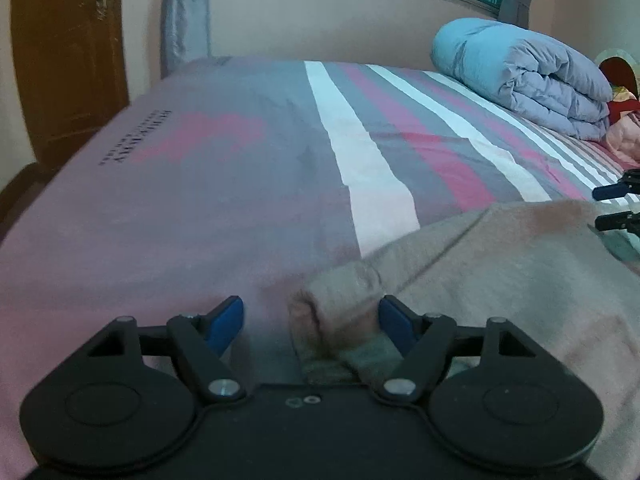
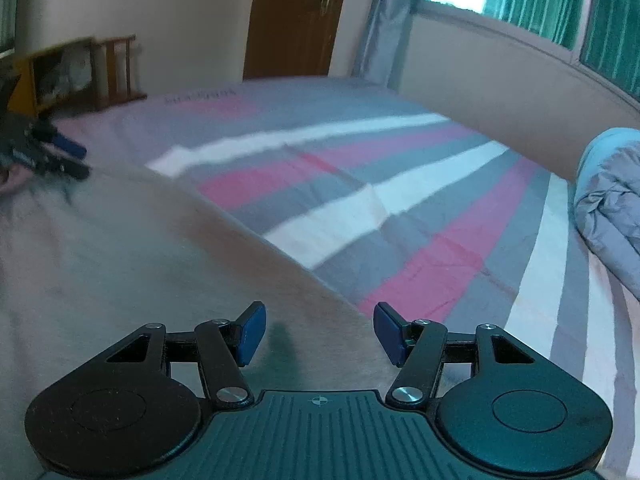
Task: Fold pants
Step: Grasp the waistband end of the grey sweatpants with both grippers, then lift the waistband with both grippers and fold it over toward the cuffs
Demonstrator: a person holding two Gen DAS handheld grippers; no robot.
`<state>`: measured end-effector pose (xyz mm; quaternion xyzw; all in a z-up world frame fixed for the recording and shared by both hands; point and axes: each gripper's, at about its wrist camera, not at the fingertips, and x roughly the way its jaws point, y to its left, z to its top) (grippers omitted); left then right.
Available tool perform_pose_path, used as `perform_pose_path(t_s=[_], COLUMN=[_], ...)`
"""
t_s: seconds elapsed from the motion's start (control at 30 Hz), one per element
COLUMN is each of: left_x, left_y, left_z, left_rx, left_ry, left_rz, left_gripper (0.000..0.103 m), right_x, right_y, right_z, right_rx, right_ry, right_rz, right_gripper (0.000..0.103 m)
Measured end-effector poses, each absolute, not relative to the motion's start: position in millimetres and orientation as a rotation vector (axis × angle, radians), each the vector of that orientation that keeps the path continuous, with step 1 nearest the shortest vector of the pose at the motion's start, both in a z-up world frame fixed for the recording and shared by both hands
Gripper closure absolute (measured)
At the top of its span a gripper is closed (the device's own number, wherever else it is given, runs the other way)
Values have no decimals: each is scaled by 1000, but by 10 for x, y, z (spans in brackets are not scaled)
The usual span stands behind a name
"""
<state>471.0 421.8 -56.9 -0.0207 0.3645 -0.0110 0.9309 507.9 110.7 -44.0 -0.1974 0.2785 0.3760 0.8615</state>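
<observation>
Left gripper (image 1: 310,322) is open at the pants' (image 1: 500,280) bunched corner, with cloth between the pads but not pinched. The beige pants lie along the near edge of the striped bed (image 1: 360,152). Right gripper (image 2: 319,332) hangs open over their far edge, gripping nothing.

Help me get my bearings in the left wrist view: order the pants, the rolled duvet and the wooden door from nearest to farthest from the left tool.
1. Pants: nearest, the hem lies between the open pads of the left tool.
2. Rolled duvet: far right of the bed.
3. Wooden door: beyond the bed's far left corner.

Duvet and door are close to call.
</observation>
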Motion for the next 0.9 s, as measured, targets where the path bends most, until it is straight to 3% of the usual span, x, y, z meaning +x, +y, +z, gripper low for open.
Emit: perform_pose_path(t_s=[0.17,0.23,0.27,0.33,0.4,0.57,0.73,0.9], left_x=[4894,4920,4924,4923,4810,4243,3466,2767], left_y=[4247,4227,4216,4150,4083,4033,3915,3696], left_z=[-625,-643,-640,-595,-506,-71,312,264], left_rx=[-84,-75,-95,-59,-13,56,124,167], left_ry=[758,766,769,753,701,536,435,437], left_rz=[-95,-112,-142,-136,-135,-179,-252,-265], left_gripper=[34,47,70,78,84,89,89,89], right_x=[5413,5486,5498,5489,5393,4793,3794,2741], right_y=[1144,1140,1148,1149,1109,916,534,401], right_z=[-586,-599,-588,-559,-466,32,473,488], right_rx=[-467,-475,-478,-481,-498,-487,-543,-644], right_ry=[671,709,715,739,721,586,451,344], right_rz=[852,872,876,882,864,856,858,849], right_gripper=[42,42,47,99,99,99,99,99])
